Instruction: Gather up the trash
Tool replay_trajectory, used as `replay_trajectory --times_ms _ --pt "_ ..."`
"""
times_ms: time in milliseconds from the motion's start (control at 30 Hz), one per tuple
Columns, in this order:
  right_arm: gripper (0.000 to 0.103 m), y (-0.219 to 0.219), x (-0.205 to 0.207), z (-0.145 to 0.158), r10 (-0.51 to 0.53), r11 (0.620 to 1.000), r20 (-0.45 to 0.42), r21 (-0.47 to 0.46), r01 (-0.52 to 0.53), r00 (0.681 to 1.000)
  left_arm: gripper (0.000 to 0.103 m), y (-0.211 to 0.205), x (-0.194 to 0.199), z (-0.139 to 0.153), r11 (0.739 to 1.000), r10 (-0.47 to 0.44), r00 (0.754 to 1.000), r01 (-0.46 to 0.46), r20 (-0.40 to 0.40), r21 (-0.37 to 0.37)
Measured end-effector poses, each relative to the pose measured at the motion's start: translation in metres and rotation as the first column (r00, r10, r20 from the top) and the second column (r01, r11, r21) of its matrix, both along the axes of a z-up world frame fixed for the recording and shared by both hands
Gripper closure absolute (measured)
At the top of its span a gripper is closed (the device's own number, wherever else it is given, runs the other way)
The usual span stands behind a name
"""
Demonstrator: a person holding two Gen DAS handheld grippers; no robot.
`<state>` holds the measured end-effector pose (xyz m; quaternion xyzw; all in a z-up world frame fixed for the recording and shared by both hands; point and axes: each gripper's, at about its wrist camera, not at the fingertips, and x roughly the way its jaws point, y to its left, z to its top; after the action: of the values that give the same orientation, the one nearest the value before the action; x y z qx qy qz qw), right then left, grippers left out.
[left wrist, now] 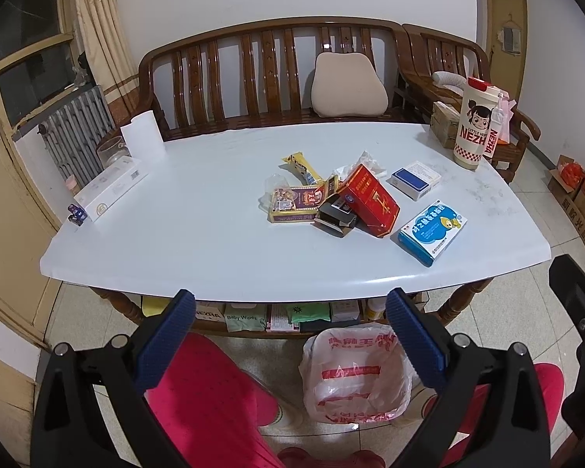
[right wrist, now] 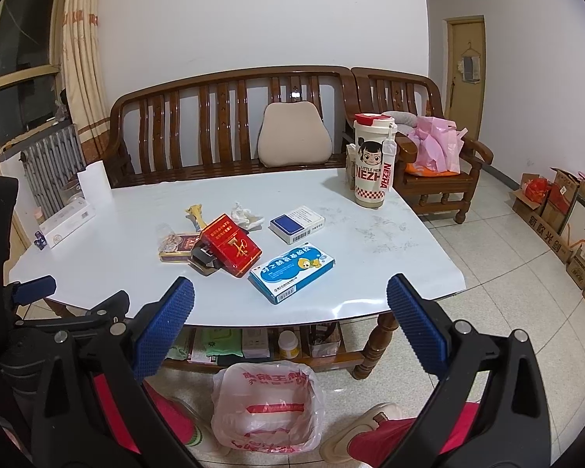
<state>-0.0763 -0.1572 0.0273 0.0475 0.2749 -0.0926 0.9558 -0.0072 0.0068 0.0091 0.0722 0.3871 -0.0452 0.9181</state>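
Note:
A pile of trash lies mid-table: a red carton (left wrist: 368,199) (right wrist: 230,245), a purple-gold box (left wrist: 297,204) (right wrist: 177,251), a small black box (left wrist: 336,218) (right wrist: 203,260), a yellow snack wrapper (left wrist: 303,167) (right wrist: 195,214) and crumpled tissue (left wrist: 364,164) (right wrist: 246,214). A light-blue medicine box (left wrist: 433,232) (right wrist: 291,272) and a white-and-navy box (left wrist: 416,178) (right wrist: 297,224) lie to the right. A bin lined with a white-and-red plastic bag (left wrist: 357,378) (right wrist: 267,407) stands on the floor before the table. My left gripper (left wrist: 290,335) and right gripper (right wrist: 290,323) hover open over the near table edge, holding nothing.
The white table (left wrist: 175,241) (right wrist: 390,257) also carries a tall Nezha tumbler (left wrist: 472,124) (right wrist: 371,162), a paper roll (left wrist: 142,136), a glass jar (left wrist: 113,152) and a white carton (left wrist: 111,189). A wooden bench (left wrist: 261,74) stands behind. The person's red-trousered legs (left wrist: 210,401) flank the bin. Cardboard boxes (right wrist: 557,210) line the right wall.

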Motion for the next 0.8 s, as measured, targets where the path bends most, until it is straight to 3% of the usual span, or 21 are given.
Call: replay_trajectory --times_ms 800 --pt "0.006 0.0082 0.0012 -0.0010 0.008 1.000 -0.007 0.006 -0.008 1.000 0.007 0.0021 -0.0001 0.0022 1.000 0.003 1.000 -0.003 0.006 0.005"
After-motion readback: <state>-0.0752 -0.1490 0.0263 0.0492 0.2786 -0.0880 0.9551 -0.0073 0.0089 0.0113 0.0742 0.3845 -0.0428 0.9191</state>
